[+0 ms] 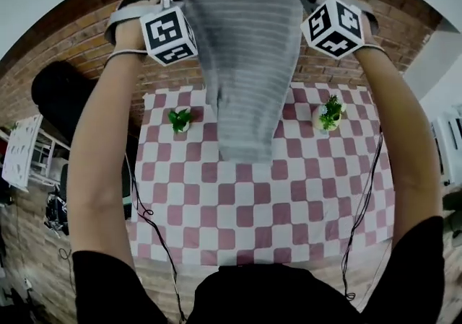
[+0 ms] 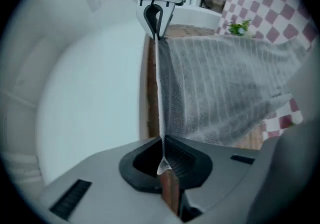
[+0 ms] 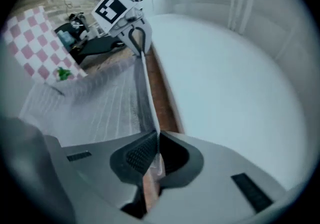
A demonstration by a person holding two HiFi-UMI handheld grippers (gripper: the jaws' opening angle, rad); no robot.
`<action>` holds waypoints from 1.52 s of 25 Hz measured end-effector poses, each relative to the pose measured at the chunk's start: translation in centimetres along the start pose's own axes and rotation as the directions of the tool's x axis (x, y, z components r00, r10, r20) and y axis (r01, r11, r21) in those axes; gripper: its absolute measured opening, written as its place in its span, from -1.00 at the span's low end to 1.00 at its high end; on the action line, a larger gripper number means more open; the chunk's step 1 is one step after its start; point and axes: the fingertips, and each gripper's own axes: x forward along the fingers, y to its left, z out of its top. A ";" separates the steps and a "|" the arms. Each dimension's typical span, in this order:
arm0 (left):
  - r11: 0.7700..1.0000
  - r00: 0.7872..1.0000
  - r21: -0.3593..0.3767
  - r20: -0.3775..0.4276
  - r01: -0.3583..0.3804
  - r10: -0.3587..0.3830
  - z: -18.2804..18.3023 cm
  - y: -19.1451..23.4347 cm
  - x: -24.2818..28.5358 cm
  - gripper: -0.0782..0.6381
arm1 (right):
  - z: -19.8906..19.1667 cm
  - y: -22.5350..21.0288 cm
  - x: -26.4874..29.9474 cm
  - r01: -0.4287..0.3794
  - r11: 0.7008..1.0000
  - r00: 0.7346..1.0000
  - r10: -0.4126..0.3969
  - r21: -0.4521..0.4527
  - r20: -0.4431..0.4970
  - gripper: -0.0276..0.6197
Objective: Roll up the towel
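head view, checked tablecloth (image 1: 260, 214), brick wall (image 1: 404, 19), towel (image 1: 245, 63)

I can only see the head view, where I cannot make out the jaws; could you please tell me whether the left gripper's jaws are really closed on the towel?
Observer: Yes. In the left gripper view, the left gripper has its jaws shut on the top edge of the towel, with a bit of cloth poking out behind them.
Operator: Thank you. And the other one?
Observer: The right gripper is shut on the same edge, at the opposite corner.
Operator: Does that edge sag between them?
Observer: No. In both gripper views it runs as a straight, taut line from one gripper to the other.
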 end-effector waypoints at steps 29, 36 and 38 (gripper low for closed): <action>0.720 0.779 -0.298 0.255 0.627 -0.572 5.2 -40.7 -38.3 -0.74 | 3.4 43.7 -34.9 -0.432 0.799 0.873 0.488 0.420 -0.031 -0.86; 0.625 0.695 -0.305 0.318 0.719 -0.645 6.1 -45.8 -46.7 -0.73 | 5.1 49.5 -42.3 -0.441 0.748 0.824 0.556 0.496 -0.107 -0.86; 0.611 0.684 -0.309 0.319 0.729 -0.655 6.3 -46.6 -48.9 -0.73 | 5.5 50.2 -43.9 -0.451 0.750 0.817 0.565 0.484 -0.115 -0.86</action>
